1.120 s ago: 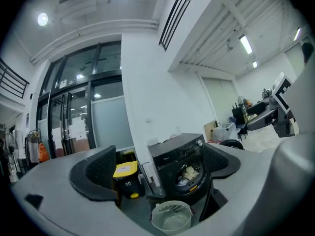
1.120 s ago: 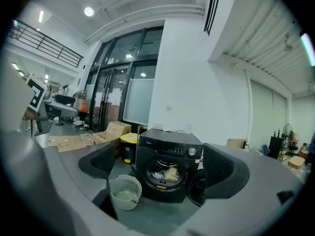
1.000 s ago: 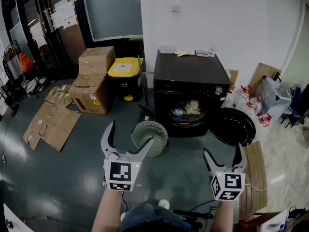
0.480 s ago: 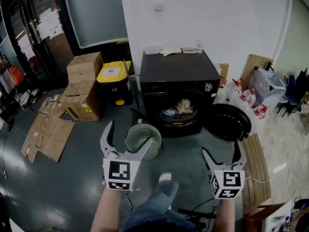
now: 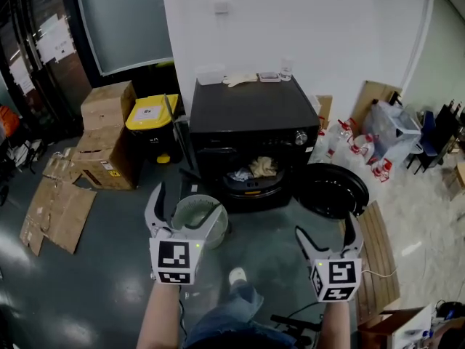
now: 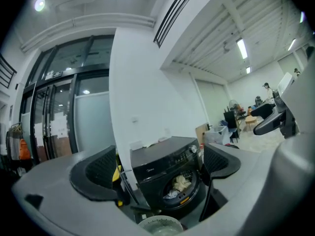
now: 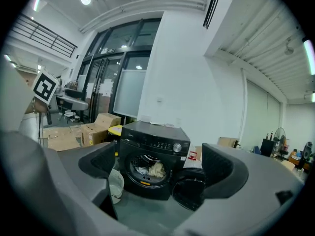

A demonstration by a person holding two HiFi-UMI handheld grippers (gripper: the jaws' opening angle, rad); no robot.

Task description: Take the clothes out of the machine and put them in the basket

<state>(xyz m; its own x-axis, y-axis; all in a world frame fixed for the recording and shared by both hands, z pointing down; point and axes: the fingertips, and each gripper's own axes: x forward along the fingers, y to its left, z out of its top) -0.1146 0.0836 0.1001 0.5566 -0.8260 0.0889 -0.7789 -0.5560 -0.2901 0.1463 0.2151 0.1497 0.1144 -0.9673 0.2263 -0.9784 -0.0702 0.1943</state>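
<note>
Black pads gaped wide on both claws, and we held nothing between them. Our left claw [image 5: 185, 206] showed in line with the pale round basket [image 5: 190, 198] on the grey floor [image 5: 269, 238]; our right claw [image 5: 327, 230] pointed toward the open round door [image 5: 330, 189]. Beyond stood the black machine [image 5: 247, 118], with the clothes [image 5: 254, 169] heaped inside its drum, well apart from both claws

Room as I view it: white wall [image 5: 327, 20] beyond the left claw [image 5: 185, 202] and right claw [image 5: 325, 227]; dark glossy floor [image 5: 87, 289] beneath; cardboard boxes [image 5: 105, 133] and flattened cardboard [image 5: 54, 209] left of the left claw; wooden board [image 5: 378, 260] beside the right claw; strip lights [image 6: 241, 48] overhead.
</note>
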